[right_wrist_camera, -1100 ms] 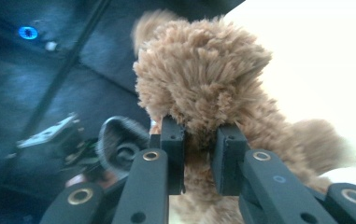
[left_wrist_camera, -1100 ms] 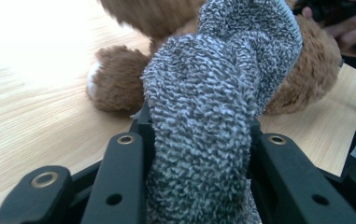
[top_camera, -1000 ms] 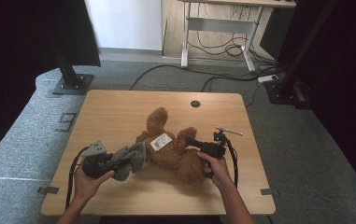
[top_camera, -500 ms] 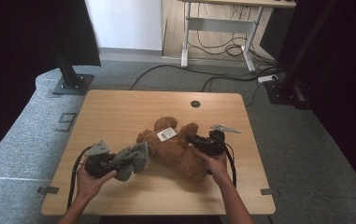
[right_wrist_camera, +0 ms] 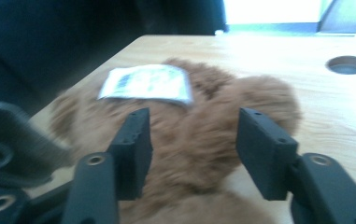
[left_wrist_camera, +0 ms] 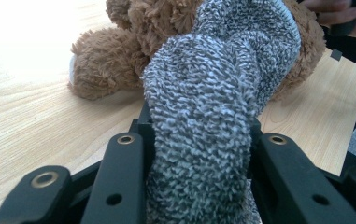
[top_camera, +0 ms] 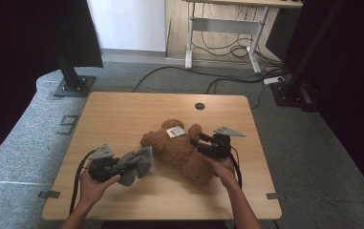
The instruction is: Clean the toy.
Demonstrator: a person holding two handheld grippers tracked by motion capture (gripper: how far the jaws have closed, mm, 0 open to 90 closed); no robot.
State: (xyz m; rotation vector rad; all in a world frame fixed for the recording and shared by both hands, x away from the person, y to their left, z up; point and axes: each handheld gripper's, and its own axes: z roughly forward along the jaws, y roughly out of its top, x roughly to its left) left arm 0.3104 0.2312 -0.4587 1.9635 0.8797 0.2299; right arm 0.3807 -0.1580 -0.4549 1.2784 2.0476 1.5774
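A brown teddy bear (top_camera: 179,151) lies on the wooden table (top_camera: 122,114), its white tag (top_camera: 175,131) facing up. My right gripper (top_camera: 196,141) is at the bear's right side, pointing left. Its jaws have just been opening. In the right gripper view they stand apart around a furry limb (right_wrist_camera: 213,121) without pressing it, and the tag (right_wrist_camera: 145,83) lies beyond. My left gripper (top_camera: 122,164) is shut on a grey knitted sock (top_camera: 135,164) just left of the bear. In the left gripper view the sock (left_wrist_camera: 208,102) bulges between both jaws, with the bear (left_wrist_camera: 115,65) behind it.
A round cable hole (top_camera: 199,106) sits near the table's far edge. Beyond the table are a white desk frame (top_camera: 222,33) with floor cables and black stands (top_camera: 72,83) at left and right. The far left of the tabletop is bare wood.
The right gripper's jaws have opened and let go of the bear. The bear has dropped from a raised pose and now lies flat on the table. The left gripper and sock have stayed put.
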